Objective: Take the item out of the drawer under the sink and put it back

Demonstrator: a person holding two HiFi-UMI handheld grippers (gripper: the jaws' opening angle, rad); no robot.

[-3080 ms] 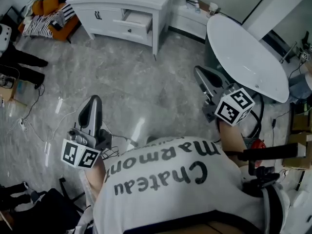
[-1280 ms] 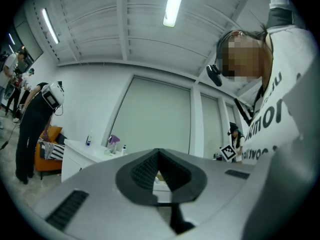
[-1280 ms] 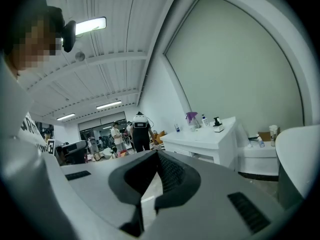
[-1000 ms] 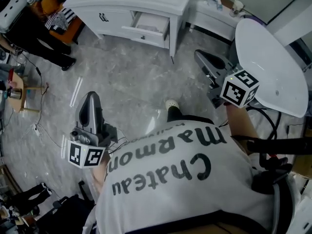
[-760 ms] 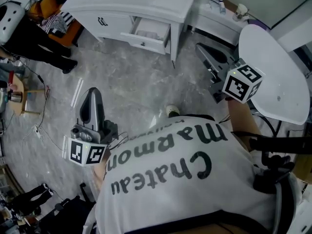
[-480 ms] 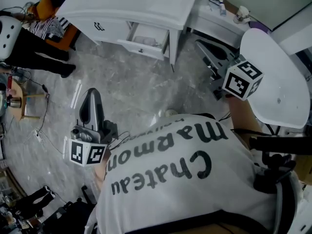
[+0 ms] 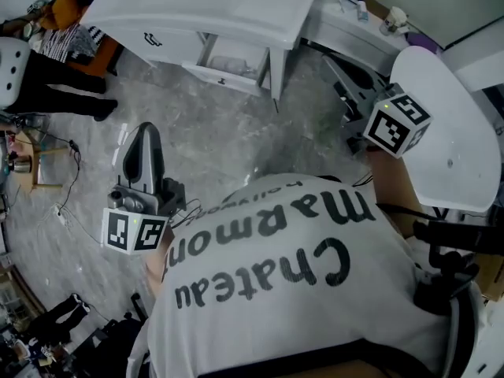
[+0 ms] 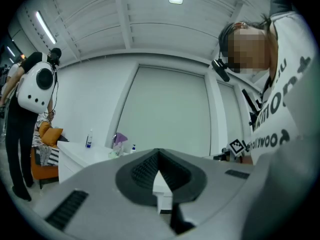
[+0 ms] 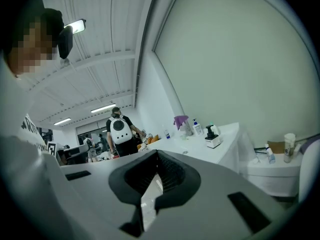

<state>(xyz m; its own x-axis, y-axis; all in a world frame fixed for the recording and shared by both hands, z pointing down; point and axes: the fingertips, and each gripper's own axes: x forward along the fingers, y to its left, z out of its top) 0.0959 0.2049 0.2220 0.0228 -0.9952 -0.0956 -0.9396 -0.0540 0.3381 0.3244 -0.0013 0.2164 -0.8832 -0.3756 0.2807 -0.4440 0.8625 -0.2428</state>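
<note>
Drawer (image 7: 228, 63): pulled out of the front of the white sink cabinet (image 7: 197, 6), under its right end, at the top of the head view. Pale inside; contents too small to make out. Well apart from both grippers, with bare grey marbled floor (image 7: 213, 140) in between.

Left gripper (image 7: 146, 132): low on the left of the head view, over the floor, pointing up the picture toward the cabinet, drawer ahead and off to its right. Jaws pressed together with nothing between them, seen closed in the left gripper view (image 8: 159, 171), where only a sliver of white cabinet shows through the notch. Marker cube (image 7: 132, 231) at the near end.

Right gripper (image 7: 335, 69): higher on the right, just beside the rim of the white oval table (image 7: 441, 132), tips aimed up and left, drawer off to their left and nearer than to the left gripper, yet clearly not touching. Jaws likewise together and holding nothing in the right gripper view (image 9: 152, 179). Marker cube (image 7: 400, 126) behind them.

Also visible from the right gripper: cabinet top with a small white dispenser (image 9: 214, 136) and bottles, and a person with a white backpack (image 9: 120, 131) standing beyond.
</note>
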